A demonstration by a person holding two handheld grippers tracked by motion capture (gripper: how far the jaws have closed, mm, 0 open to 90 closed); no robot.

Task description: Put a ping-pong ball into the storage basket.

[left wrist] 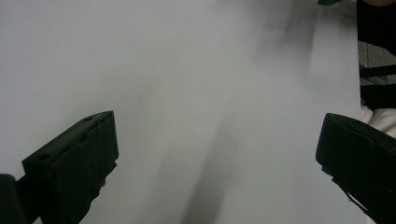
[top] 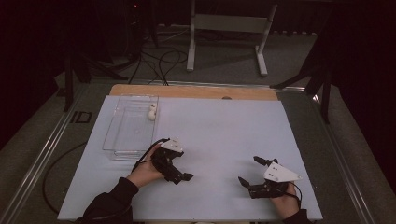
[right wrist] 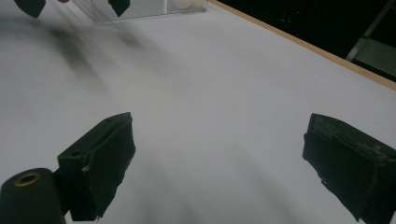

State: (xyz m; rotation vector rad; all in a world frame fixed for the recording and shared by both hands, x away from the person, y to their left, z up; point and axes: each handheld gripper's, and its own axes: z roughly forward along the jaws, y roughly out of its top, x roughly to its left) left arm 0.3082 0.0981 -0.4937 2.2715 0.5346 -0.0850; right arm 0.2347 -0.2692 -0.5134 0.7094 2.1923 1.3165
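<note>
Resting low over the white bench (top: 224, 135), both tools are wide open and hold nothing: the left tool (top: 180, 175) sits near the clear tray (top: 122, 140), the right tool (top: 252, 173) well apart at the near right. The tray lies at the far left of the bench, its long axis running near to far, open side up. Two small white balls (top: 152, 111) sit touching in its far right corner. They look light, hard and smooth, so likely to roll or slip; a gentle pinch across the middle of one ball seems best. Being round, they point no way. In the right gripper view the balls (right wrist: 190, 3) show behind the tray's wall (right wrist: 126, 14).
</note>
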